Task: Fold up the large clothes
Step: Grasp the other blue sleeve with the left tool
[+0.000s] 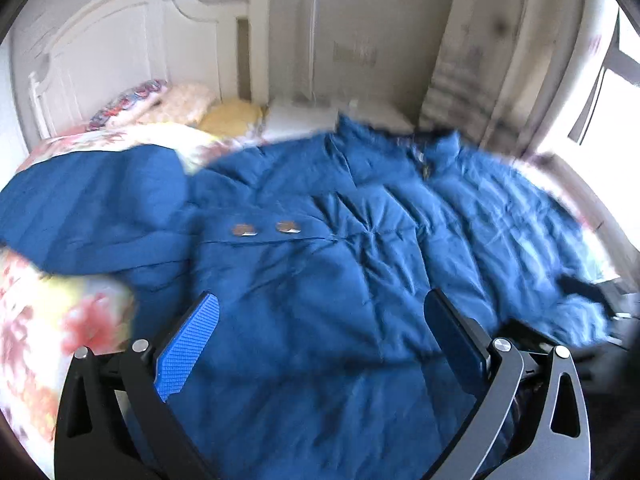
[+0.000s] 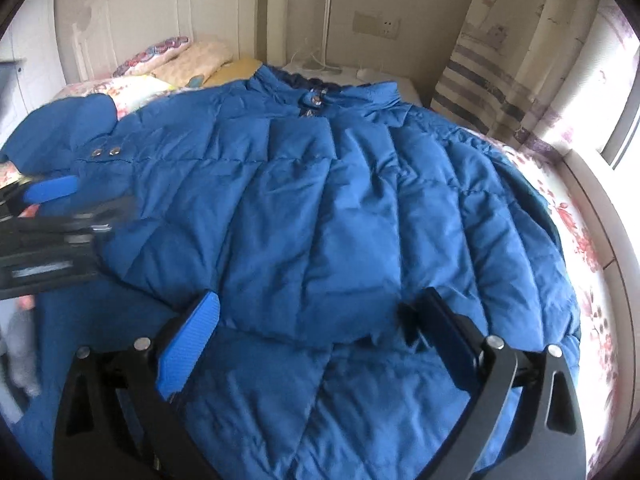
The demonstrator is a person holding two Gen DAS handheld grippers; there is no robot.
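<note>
1. Left hand-held gripper [image 1: 320, 344] hangs over the lower part of a blue padded jacket [image 1: 340, 264], its fingers spread wide with nothing between them; one finger carries a blue ribbed pad [image 1: 190, 346].
2. Right hand-held gripper [image 2: 316, 344] is likewise spread wide and empty, poised above the jacket [image 2: 320, 208] near a folded-over edge of the quilted fabric.
3. In the right wrist view the left hand-held gripper [image 2: 60, 208] shows at the left edge, blurred, just above the jacket's side below the sleeve.
4. The jacket lies spread across the bed [image 2: 576, 232], collar [image 2: 316, 96] toward the headboard [image 2: 132, 12] and hem toward the cameras.
5. One sleeve [image 1: 92, 204] lies out to the left over the floral bedspread [image 1: 60, 320]; two metal snaps [image 1: 266, 229] sit on the jacket beside it.
6. Pillows [image 2: 188, 60] rest at the head of the bed, against the white headboard.
7. A white nightstand [image 2: 340, 70] stands beside the bed under a wall socket [image 2: 376, 24], with a striped curtain [image 2: 480, 76] to the right.
8. The left wrist view is motion-blurred, so fine detail at the collar cannot be made out there.
</note>
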